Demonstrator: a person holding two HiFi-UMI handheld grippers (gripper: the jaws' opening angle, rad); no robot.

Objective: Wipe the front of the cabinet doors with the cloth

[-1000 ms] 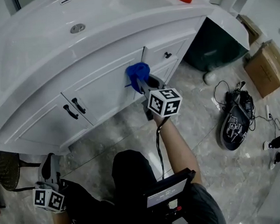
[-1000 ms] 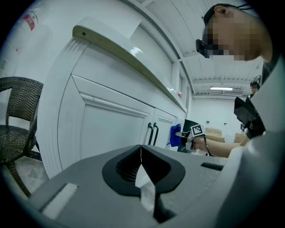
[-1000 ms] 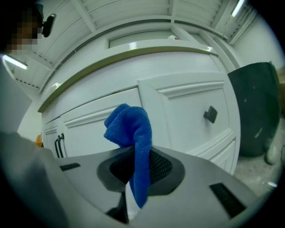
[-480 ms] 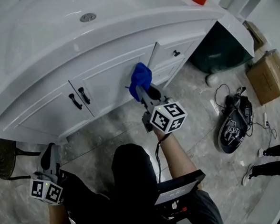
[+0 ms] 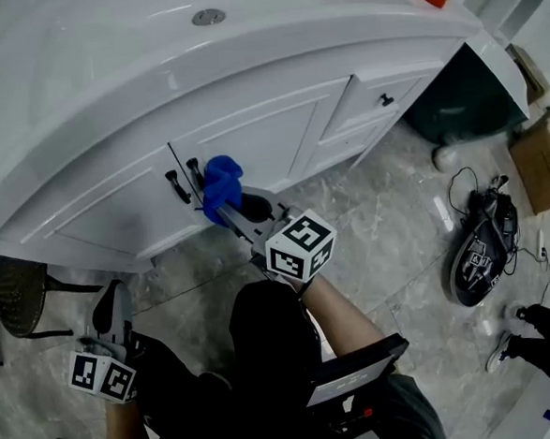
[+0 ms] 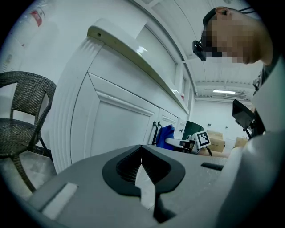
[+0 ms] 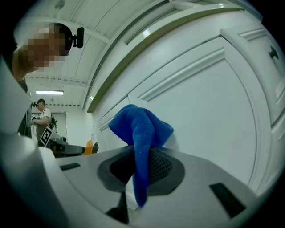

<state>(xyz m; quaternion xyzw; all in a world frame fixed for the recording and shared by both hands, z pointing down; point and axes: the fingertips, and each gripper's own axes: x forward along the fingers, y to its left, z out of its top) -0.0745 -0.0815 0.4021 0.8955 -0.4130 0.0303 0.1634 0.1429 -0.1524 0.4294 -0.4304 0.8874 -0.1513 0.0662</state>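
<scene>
The left gripper (image 6: 141, 151) is seen with its jaws brought together, only a thin seam left between them and nothing held. Straight beyond the jaws a white cabinet (image 6: 116, 120) with a panelled door is shown, and a countertop edge (image 6: 133, 53) is seen running above. Past the jaw tips and slightly right, two black handles (image 6: 156, 131) are seen. The blue cloth (image 6: 165, 133) is bunched just beside them, carried on the right gripper (image 6: 177, 142), whose marker cube (image 6: 202, 139) is seen farther right. A wicker chair (image 6: 20, 116) is placed far left of the jaws, and cardboard boxes (image 6: 217, 140) are seen far right
</scene>
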